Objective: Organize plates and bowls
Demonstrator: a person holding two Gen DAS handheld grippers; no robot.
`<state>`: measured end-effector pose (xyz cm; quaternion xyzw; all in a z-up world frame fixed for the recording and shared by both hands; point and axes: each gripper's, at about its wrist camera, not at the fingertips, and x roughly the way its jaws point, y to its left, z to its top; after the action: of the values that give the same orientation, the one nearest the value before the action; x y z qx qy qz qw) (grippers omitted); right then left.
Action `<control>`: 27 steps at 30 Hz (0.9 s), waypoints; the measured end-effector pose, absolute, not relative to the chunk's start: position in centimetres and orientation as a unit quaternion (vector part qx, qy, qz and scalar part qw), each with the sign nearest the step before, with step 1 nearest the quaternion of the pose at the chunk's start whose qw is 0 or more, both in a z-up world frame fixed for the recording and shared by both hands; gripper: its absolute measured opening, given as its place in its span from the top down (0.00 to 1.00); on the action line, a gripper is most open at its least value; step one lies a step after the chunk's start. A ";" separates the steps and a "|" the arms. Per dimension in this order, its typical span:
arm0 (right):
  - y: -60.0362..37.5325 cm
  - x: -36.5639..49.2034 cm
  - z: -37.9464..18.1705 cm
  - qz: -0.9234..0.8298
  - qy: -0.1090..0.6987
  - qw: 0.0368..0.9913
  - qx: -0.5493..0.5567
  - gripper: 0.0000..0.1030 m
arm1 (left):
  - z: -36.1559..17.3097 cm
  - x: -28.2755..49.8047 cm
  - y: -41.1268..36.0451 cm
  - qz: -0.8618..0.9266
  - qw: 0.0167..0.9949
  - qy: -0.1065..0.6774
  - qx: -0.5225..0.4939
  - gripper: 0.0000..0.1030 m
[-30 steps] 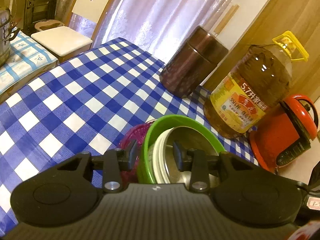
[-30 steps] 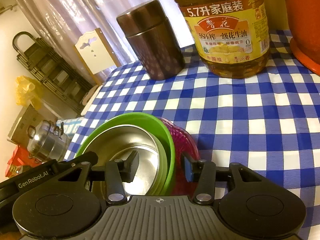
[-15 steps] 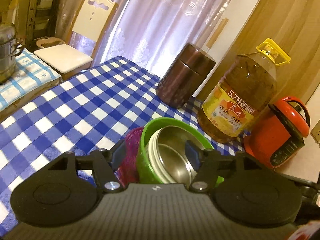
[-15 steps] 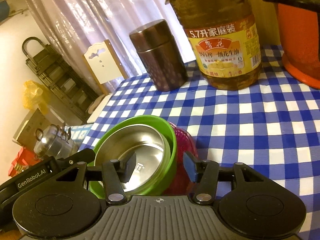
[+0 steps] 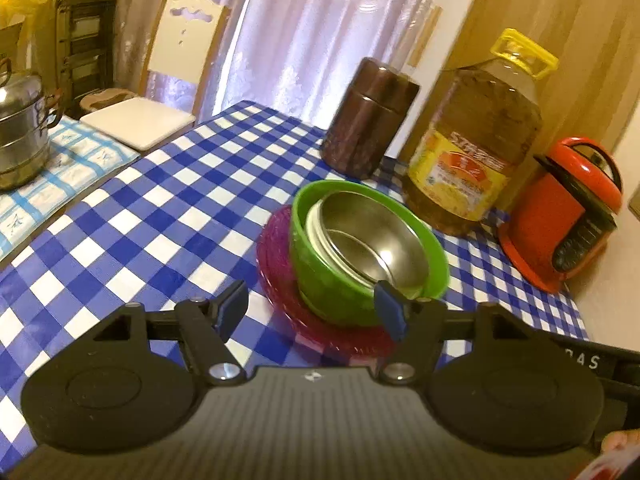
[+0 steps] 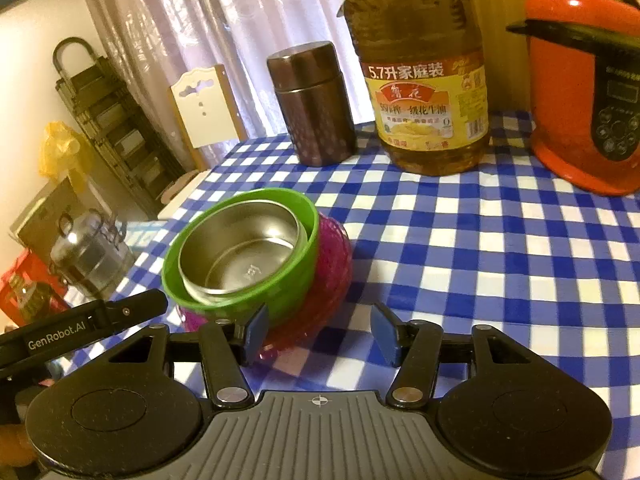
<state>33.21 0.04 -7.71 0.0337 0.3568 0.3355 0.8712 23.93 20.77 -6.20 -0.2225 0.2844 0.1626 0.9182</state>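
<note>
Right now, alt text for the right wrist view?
A steel bowl sits nested in a green bowl on a pink plate on a blue checked tablecloth. The right tongs, open and empty, have just been widening nearby. Behind stand a brown canister, oil bottle and red cooker.

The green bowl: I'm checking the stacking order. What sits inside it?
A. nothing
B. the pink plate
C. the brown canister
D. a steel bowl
D: a steel bowl is nested in the green bowl, which stands on the pink plate.
</note>
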 end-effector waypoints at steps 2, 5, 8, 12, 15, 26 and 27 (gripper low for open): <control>-0.2 32.4 -7.6 0.336 0.353 0.873 0.022 0.45 | -6.1 23.4 20.3 0.160 0.921 0.284 -0.214 0.36; -0.5 31.3 -7.5 0.338 0.344 0.876 0.010 0.44 | -5.9 22.8 19.6 0.157 0.923 0.286 -0.203 0.36; -0.6 30.3 -7.2 0.342 0.335 0.878 -0.001 0.44 | -5.7 22.2 19.5 0.155 0.923 0.288 -0.201 0.36; -1.0 29.1 -7.0 0.341 0.328 0.881 -0.006 0.44 | -5.1 21.4 19.2 0.146 0.924 0.297 -0.193 0.36; -1.6 28.3 -6.8 0.338 0.330 0.881 -0.002 0.44 | -4.9 20.6 18.9 0.137 0.922 0.308 -0.188 0.36; -4.5 24.2 -5.7 0.327 0.336 0.883 0.013 0.44 | -4.2 15.9 16.2 0.137 0.922 0.318 -0.172 0.36; -4.7 23.7 -5.6 0.326 0.335 0.884 0.013 0.44 | -4.0 15.5 16.0 0.135 0.923 0.319 -0.169 0.36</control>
<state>23.75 -4.73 -5.57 0.0132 0.3352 0.3264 0.8837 15.48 15.95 -4.02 -0.1694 0.3188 0.1352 0.9227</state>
